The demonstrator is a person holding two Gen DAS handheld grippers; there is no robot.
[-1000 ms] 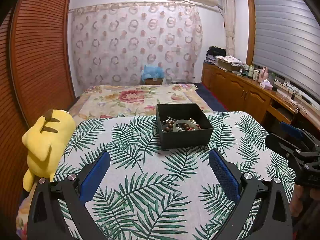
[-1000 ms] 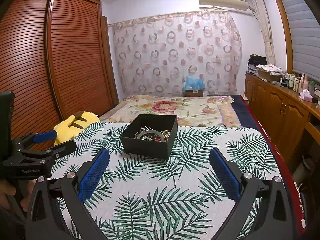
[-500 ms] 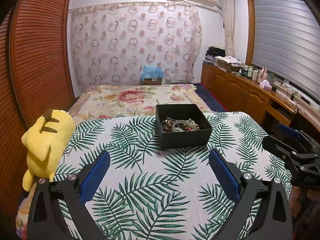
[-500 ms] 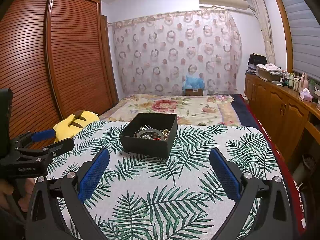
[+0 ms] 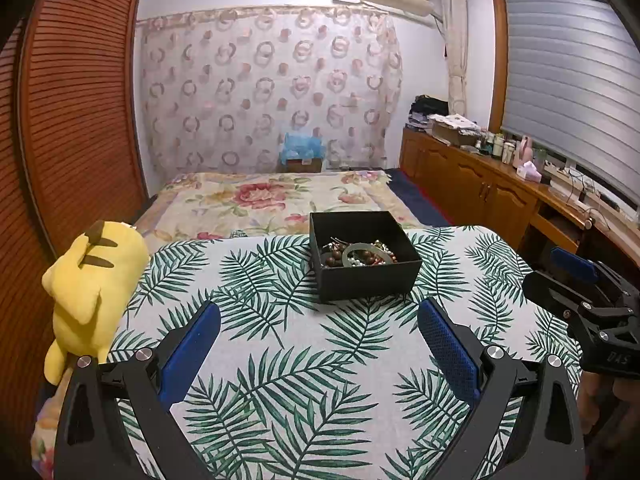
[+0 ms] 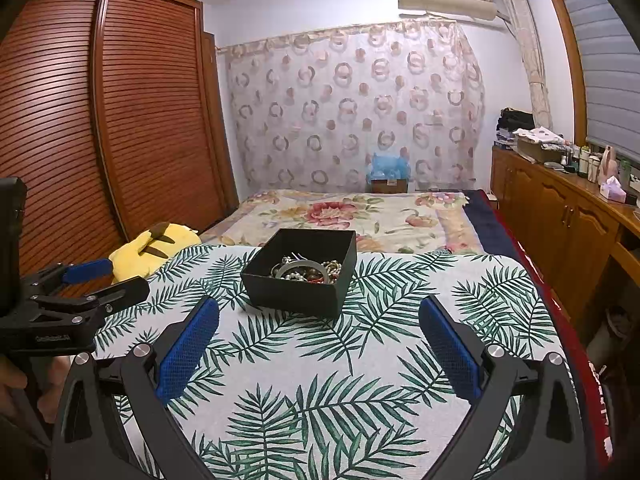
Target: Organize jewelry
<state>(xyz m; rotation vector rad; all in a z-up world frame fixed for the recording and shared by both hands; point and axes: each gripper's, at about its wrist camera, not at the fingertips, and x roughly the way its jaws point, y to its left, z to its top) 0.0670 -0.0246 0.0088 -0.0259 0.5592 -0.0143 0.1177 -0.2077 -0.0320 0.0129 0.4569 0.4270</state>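
Note:
A black open box (image 5: 366, 276) stands on the leaf-print tablecloth (image 5: 280, 344); it also shows in the right wrist view (image 6: 298, 292). Inside lies a heap of jewelry (image 5: 358, 254): bead strings, a pale green bangle, small metal pieces, also in the right wrist view (image 6: 306, 270). My left gripper (image 5: 318, 312) is open and empty, short of the box. My right gripper (image 6: 318, 308) is open and empty, also short of the box. Each gripper shows at the edge of the other's view: the right gripper (image 5: 560, 280), the left gripper (image 6: 108, 278).
A yellow plush toy (image 5: 90, 284) lies at the table's left edge. Behind the table is a bed with a floral cover (image 5: 280, 200). A wooden wardrobe (image 6: 120, 120) stands on the left, a wooden cabinet with bottles (image 5: 500, 184) on the right.
Both grippers have shifted only slightly. The box sits a little further left in the left wrist view. Both stay open.

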